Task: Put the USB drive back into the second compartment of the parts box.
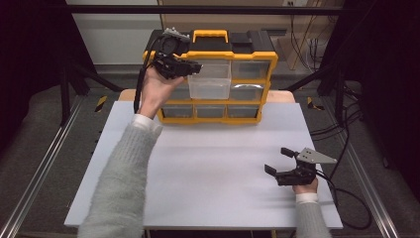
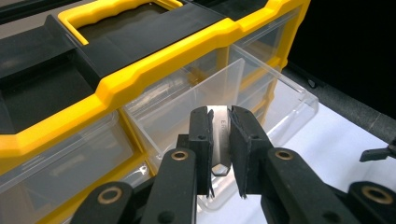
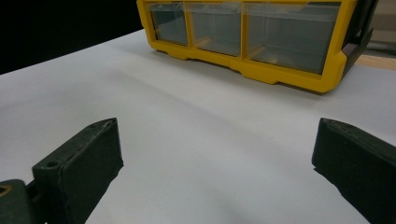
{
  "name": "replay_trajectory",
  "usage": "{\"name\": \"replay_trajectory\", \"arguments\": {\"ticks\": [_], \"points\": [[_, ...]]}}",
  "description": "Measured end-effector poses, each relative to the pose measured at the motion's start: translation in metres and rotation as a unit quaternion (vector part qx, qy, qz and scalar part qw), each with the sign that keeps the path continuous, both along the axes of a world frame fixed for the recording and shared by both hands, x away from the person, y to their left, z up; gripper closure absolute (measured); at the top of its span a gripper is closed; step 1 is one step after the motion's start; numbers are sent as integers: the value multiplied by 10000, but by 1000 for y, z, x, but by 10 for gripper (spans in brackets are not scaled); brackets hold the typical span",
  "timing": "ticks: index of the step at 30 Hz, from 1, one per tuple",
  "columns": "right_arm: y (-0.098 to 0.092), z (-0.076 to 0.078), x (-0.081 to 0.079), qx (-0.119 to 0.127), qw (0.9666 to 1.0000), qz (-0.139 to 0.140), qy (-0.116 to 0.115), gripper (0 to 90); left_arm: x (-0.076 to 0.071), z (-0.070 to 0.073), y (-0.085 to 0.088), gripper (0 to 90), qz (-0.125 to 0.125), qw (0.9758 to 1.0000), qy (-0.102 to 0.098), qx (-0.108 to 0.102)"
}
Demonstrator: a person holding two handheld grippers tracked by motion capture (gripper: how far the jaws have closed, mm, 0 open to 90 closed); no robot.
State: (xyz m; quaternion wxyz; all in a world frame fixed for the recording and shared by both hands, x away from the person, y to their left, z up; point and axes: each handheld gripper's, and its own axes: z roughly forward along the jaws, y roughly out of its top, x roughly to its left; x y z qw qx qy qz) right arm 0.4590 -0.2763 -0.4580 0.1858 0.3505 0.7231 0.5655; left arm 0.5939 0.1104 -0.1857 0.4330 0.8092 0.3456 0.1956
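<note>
A pale grey tabletop (image 1: 208, 168) lies on a wooden base between metal rails, with dark floor to either side and cables trailing at the right. Behind it is a light wall, and a black bar runs across the top of the high view.

At the far edge of the tabletop stands a yellow and black drawer organiser (image 1: 218, 79) with a yellow carry handle (image 1: 210, 35) on its black lid. Its front holds rows of clear plastic drawers. The bottom row is pushed in, and in the right gripper view those drawers look empty as far as their fronts show. One clear drawer (image 1: 210, 79) in the upper rows is pulled out toward the person; in the left gripper view it appears empty inside (image 2: 261, 102).

The left gripper (image 1: 194, 67) is raised at the organiser's upper left, just over the pulled-out drawer. Its jaws are clamped on a small flat metal tool (image 2: 220, 140), silver with stamped lettering too small to read, which stands upright between the pads (image 2: 201, 140) above the drawer's near corner.

The right gripper (image 1: 278, 161) rests low over the tabletop at the near right, well apart from the organiser. Its jaws are spread wide with nothing between them.
</note>
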Motion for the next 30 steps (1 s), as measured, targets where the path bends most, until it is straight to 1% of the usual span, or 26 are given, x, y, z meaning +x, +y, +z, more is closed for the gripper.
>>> {"name": "replay_trajectory", "arguments": {"ticks": [7, 9, 15, 17, 22, 25, 26, 28, 30], "points": [[0, 0, 0, 9, 10000, 0, 1, 20, 7, -7, -5, 788, -7, 10000, 24, 29], [0, 0, 0, 11, 10000, -2, -2, 20, 8, -9, -6, 788, 2, 9999, 36, 94], [-1, 0, 0, 18, 10000, 4, 0, 20, 12, -13, -10, 787, 49, 9999, 24, 124], [-1, 1, 0, 21, 10000, 7, 4, 20, 14, -15, -11, 787, 55, 9998, 64, 162], [-1, 0, 0, 22, 10000, 4, -1, 20, 17, -20, -13, 785, 89, 9997, 88, 205], [-1, 0, 0, 18, 10000, 8, 0, 20, 17, -21, -11, 781, 97, 9998, 48, 184], [-1, 0, 0, 18, 10000, 6, 0, 20, 16, -21, -10, 772, 117, 9999, 26, 119], [-1, 0, 0, 17, 10000, -1, -4, 20, 14, -21, -6, 739, 142, 9999, -33, -6], [-1, 0, 0, 15, 10000, 3, -7, 20, 10, -19, -2, 681, 123, 9999, -83, -88]]}}
